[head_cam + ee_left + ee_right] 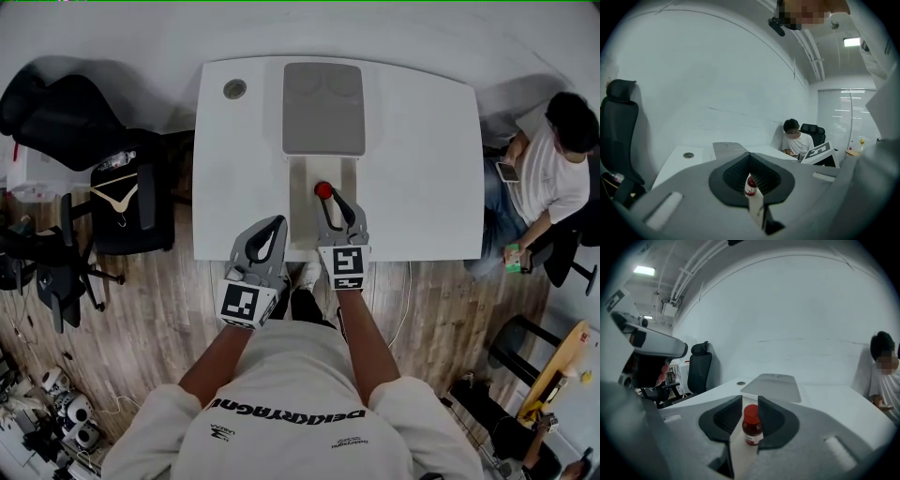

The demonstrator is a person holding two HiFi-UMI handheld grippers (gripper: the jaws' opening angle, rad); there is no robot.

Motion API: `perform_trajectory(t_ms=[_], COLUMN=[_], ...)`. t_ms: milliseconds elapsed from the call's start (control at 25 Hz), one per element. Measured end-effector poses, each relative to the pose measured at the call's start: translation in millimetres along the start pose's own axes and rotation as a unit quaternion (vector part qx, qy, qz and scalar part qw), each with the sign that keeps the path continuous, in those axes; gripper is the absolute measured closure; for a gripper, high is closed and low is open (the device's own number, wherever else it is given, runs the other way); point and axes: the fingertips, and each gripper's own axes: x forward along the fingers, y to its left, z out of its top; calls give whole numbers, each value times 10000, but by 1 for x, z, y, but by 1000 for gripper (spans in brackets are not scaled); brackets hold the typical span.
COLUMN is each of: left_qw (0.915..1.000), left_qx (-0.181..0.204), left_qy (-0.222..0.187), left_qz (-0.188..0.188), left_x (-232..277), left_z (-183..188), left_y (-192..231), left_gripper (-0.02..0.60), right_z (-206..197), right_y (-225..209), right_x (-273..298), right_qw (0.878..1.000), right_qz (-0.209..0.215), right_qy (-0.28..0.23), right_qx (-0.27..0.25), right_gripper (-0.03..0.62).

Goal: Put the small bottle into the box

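The head view shows only the red cap (323,190) of the small bottle (752,427), standing in the box (302,220) at frame centre; the right gripper (750,400), jaws narrowly apart around it, sees its unreadable label (752,438); the left gripper (749,154) has its jaws together.

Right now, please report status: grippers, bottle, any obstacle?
Left gripper shut, empty. Right gripper fingers flank small bottle, grip unconfirmed. Bottle upright on cream panel. No obstacle seen.
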Motion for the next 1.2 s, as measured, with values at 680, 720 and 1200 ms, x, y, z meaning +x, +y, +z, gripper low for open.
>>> perform_trajectory(t_ms=[680, 720, 1200], left_qw=[9996, 9996, 9978], left_qx=[121, 144, 453], left_qy=[-199, -214, -411], left_qz=[-130, -143, -265], left_x=[-25, -26, -37], left_z=[19, 20, 40], left_y=[-21, -22, -38], left_gripper=[580, 580, 580], right_z=[34, 37, 65], right_y=[3, 3, 17], right_x=[-50, -54, -94], right_qw=[9990, 9989, 9971], right_qz=[-223, -228, -86], right_qy=[-386, -408, -741], right_qx=[-25, -7, 129], right_gripper=[602, 602, 600])
